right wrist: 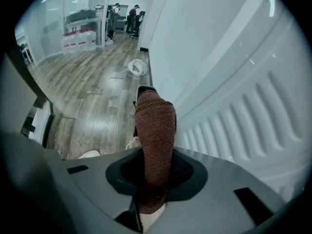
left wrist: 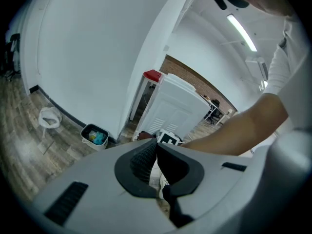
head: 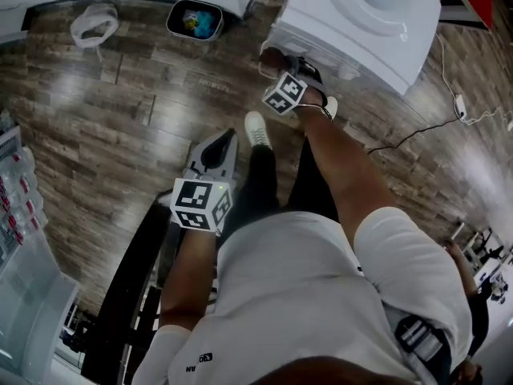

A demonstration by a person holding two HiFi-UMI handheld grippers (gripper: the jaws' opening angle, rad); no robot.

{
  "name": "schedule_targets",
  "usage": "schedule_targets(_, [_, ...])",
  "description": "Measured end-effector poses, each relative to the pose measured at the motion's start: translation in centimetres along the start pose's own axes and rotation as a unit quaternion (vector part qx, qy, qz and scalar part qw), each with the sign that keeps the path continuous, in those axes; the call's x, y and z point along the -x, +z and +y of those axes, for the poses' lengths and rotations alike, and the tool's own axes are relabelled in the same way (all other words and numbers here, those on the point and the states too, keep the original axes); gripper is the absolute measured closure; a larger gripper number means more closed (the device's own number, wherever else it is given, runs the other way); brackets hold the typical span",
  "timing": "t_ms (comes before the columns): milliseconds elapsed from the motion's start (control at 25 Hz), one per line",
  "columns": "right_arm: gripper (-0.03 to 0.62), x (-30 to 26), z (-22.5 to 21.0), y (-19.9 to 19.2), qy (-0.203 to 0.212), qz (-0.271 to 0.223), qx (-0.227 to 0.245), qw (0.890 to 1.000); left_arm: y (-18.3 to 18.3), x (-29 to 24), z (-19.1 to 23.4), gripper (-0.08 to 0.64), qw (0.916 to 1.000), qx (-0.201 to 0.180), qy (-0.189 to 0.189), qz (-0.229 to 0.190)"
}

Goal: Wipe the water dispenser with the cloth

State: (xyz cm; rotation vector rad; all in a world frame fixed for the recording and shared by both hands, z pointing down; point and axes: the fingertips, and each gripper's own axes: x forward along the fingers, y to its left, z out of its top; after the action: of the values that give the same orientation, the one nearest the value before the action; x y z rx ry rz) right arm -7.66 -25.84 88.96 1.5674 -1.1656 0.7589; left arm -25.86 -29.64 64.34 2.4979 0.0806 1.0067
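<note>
Jaws of the right gripper pinch a brown cloth, a nubby terry fabric folded into a thick upright roll that rises out of the dark oval opening around the pads. The cloth lies along the white side panel of the water dispenser, a smooth plastic wall moulded with a row of slanted louvre ribs. From the head view, that gripper reaches out to the dispenser's lower side, and the boxy white cabinet shows a round recess on top.

The left gripper has its ribbed black pads pressed together at the tips, with nothing between them; it hangs low beside the person's leg, well apart from the dispenser.

Glossy wood-grain planks form the floor. A small rounded waste bin stands by the white wall, a crumpled white bag lies near it, and a thin black cable trails across the planks.
</note>
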Motion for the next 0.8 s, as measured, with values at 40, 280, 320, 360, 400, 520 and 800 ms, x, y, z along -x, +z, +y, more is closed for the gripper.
schedule_targets(40, [0.506, 1.1, -0.2, 0.1, -0.001, -0.009, -0.004, 1.0, 0.4, -0.1, 0.1, 0.56, 0.9999, 0.011, 0.0, -0.005])
schedule_targets(280, [0.506, 11.4, -2.3, 1.6, -0.022, -0.079, 0.012, 0.997, 4.4, 0.0, -1.4, 0.56, 0.9994, -0.001, -0.015, -0.032])
schedule_targets(320, [0.506, 13.4, -2.7, 1.4, -0.03, -0.086, 0.016, 0.996, 5.0, 0.1, -2.0, 0.56, 0.9991, -0.012, -0.022, -0.035])
schedule_targets(360, [0.506, 15.4, -3.2, 1.2, -0.039, -0.09, 0.018, 0.995, 5.5, 0.2, -2.6, 0.56, 0.9986, -0.023, -0.029, -0.036])
schedule_targets(400, [0.506, 17.3, -3.7, 1.0, -0.047, -0.093, 0.018, 0.994, 6.0, 0.2, -3.1, 0.56, 0.9981, -0.033, -0.037, -0.037])
schedule_targets(520, [0.506, 22.4, -5.7, 0.0, -0.08, -0.097, 0.006, 0.992, 6.5, -0.1, -4.3, 0.56, 0.9962, -0.059, -0.055, -0.032])
schedule_targets(800, [0.506, 31.2, -12.5, -2.1, -0.171, -0.087, -0.015, 0.981, 7.9, -0.7, -6.6, 0.56, 0.9927, -0.077, -0.086, -0.034])
